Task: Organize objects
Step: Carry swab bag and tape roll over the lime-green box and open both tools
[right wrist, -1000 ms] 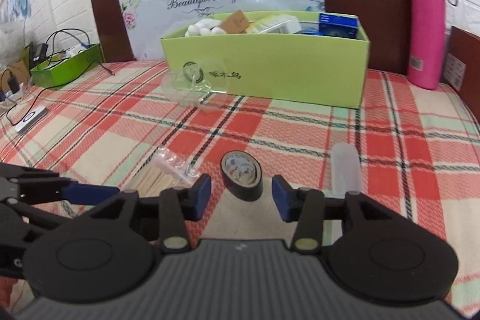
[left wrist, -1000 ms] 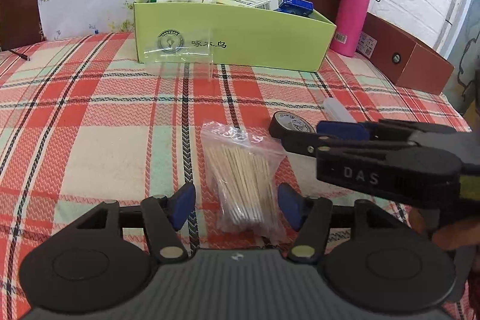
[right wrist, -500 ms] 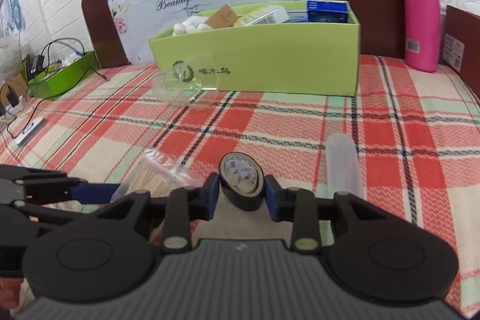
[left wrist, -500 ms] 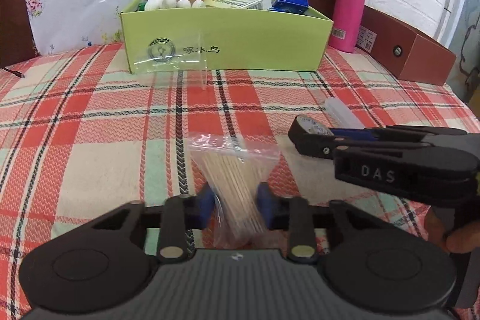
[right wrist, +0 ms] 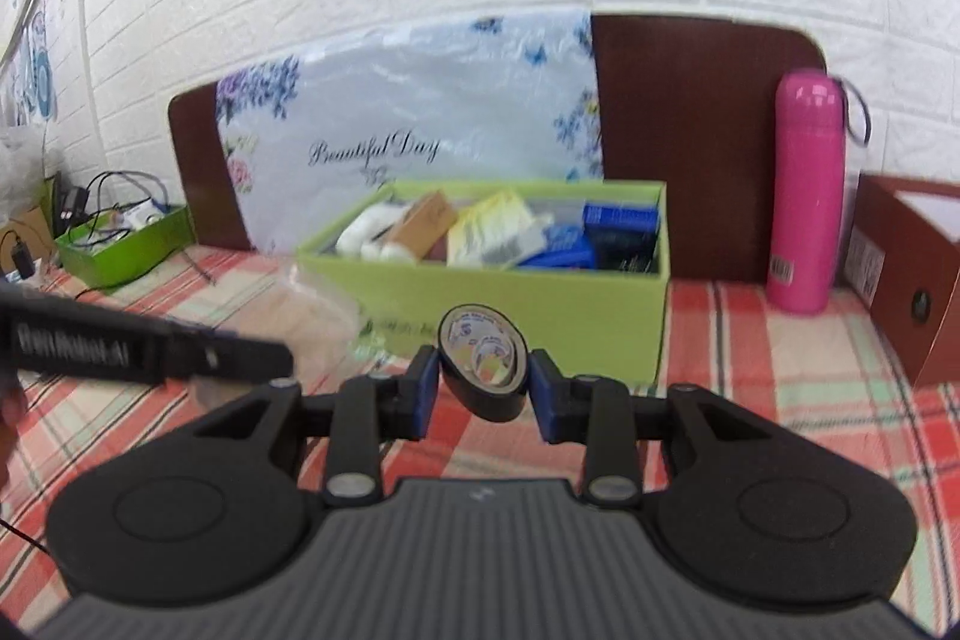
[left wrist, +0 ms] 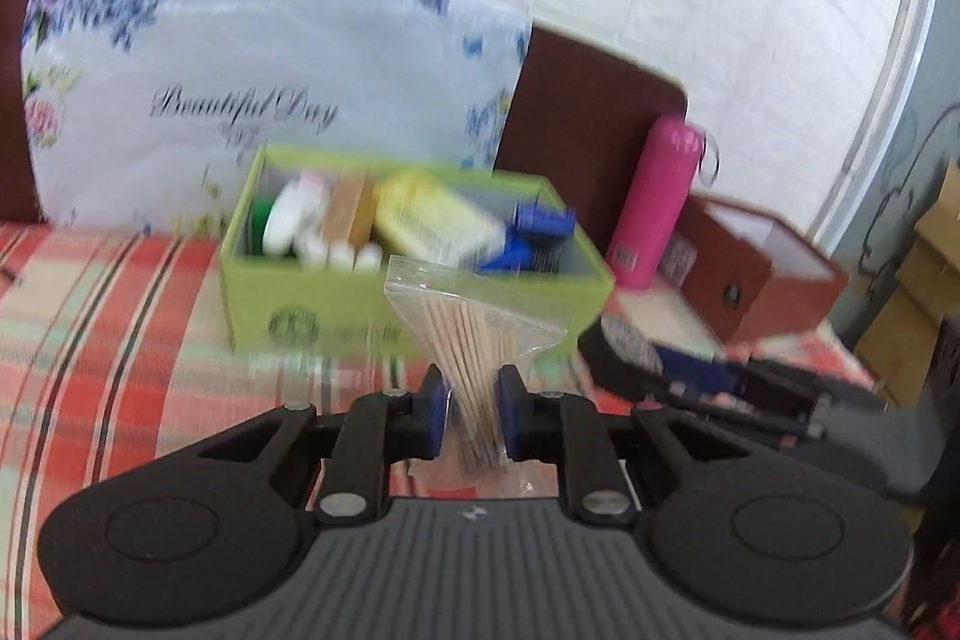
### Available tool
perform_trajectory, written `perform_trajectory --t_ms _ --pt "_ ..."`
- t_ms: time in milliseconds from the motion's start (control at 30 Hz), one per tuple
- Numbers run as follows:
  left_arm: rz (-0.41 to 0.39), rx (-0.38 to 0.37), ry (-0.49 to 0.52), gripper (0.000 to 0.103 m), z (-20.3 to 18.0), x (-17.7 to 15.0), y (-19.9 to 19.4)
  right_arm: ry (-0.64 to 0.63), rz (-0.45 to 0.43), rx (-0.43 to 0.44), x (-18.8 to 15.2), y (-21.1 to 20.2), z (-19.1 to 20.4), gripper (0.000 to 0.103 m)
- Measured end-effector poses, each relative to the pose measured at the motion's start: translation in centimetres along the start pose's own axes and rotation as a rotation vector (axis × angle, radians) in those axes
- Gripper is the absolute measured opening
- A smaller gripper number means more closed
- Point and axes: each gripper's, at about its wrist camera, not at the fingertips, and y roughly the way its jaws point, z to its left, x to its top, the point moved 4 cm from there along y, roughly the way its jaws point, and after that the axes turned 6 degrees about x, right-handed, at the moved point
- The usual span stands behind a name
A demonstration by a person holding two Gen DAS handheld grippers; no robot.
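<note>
My left gripper point(left wrist: 470, 415) is shut on a clear bag of wooden toothpicks point(left wrist: 469, 340) and holds it lifted in front of the green box point(left wrist: 336, 304). My right gripper point(right wrist: 483, 388) is shut on a black roll of tape point(right wrist: 483, 367) and holds it raised before the same green box point(right wrist: 600, 316). The box holds white items, a yellow packet and blue boxes. The right gripper with the tape point(left wrist: 624, 352) shows to the right in the left wrist view. The left gripper's side point(right wrist: 150, 349) shows at left in the right wrist view.
A pink bottle point(right wrist: 807, 190) stands right of the box, with a brown box point(right wrist: 900, 274) further right. A floral plastic bag point(right wrist: 420, 124) leans against the brown headboard behind. A small green tray with cables point(right wrist: 126, 244) sits far left on the checked cloth point(right wrist: 780, 376).
Both grippers closed on their objects and lifted them off the cloth toward the green box. The views now look over the box's rim.
</note>
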Motion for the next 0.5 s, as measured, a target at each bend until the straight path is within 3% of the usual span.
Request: perform_trajectory --t_ms 233,500 --pt "-0.052 0.016 0.015 0.018 -1.7 7.6 4.9 -0.014 -0.070 -0.102 4.0 3.7 -3.3 0.032" --pt "-0.020 -0.026 -0.028 0.018 -3.8 11.2 12.3 -0.019 -0.059 -0.145 4.6 8.7 -5.7 0.032"
